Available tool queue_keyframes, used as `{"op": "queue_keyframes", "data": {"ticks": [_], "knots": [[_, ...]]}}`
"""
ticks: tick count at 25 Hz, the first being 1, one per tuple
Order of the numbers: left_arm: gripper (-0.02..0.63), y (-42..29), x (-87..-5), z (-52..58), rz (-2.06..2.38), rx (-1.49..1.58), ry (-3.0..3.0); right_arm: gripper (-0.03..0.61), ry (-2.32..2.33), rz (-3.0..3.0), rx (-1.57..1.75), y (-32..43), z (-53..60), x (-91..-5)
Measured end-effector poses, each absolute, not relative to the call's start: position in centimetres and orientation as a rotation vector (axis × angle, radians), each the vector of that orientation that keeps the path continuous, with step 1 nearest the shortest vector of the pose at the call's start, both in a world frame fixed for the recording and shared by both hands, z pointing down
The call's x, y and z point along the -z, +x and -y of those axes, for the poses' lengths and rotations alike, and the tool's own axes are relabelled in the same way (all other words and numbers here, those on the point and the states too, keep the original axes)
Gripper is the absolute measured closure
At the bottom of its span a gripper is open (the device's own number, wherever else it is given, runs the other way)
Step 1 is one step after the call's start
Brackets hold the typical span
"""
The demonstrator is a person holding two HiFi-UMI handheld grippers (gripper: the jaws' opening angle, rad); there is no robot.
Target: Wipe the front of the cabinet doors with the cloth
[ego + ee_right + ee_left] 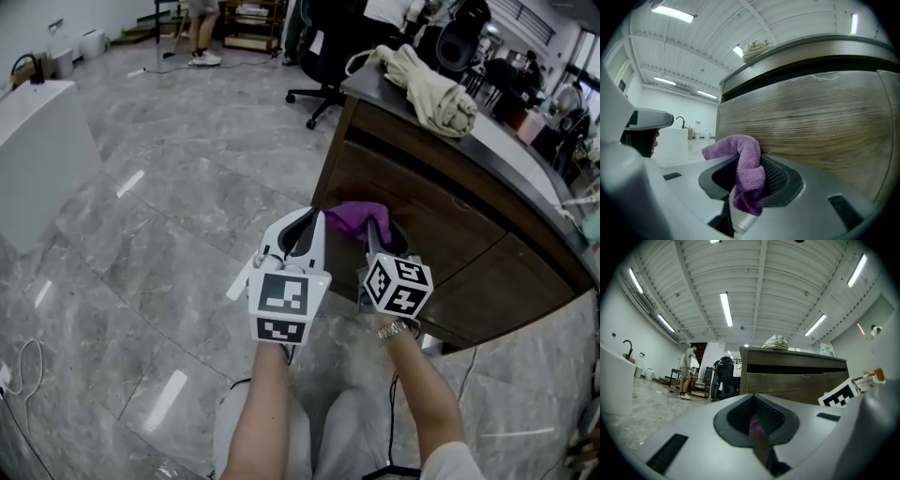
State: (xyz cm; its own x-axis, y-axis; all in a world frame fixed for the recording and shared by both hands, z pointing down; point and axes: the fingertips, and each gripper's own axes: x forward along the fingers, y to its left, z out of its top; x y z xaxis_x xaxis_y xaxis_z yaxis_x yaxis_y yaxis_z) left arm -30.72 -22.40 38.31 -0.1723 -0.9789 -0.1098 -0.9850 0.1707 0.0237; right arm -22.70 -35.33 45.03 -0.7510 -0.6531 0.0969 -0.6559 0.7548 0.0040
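The cloth [747, 168] is bright purple against cabinet doors [422, 220] of dark brown wood with a streaky horizontal grain. The left gripper [312, 221] and right gripper [377, 231] are pale grey-white with black pads, each bearing a cube of black-and-white square markers. The floor [169, 206] is grey, veined like marble. The fabric bundle [427, 80] on the cabinet is cream.
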Motion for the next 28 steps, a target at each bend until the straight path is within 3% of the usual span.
{"op": "queue_keyframes", "data": {"ticks": [20,28], "knots": [[0.607,-30.6,-38.7,22.7,-2.334,-0.182,-2.012,0.44,1.427,2.632,-0.029,-1.7,40.8,-46.8],[0.607,-30.3,-39.2,23.0,-2.348,-0.167,-2.02,0.442,1.549,2.551,0.008,1.5,40.2,-47.7]]}}
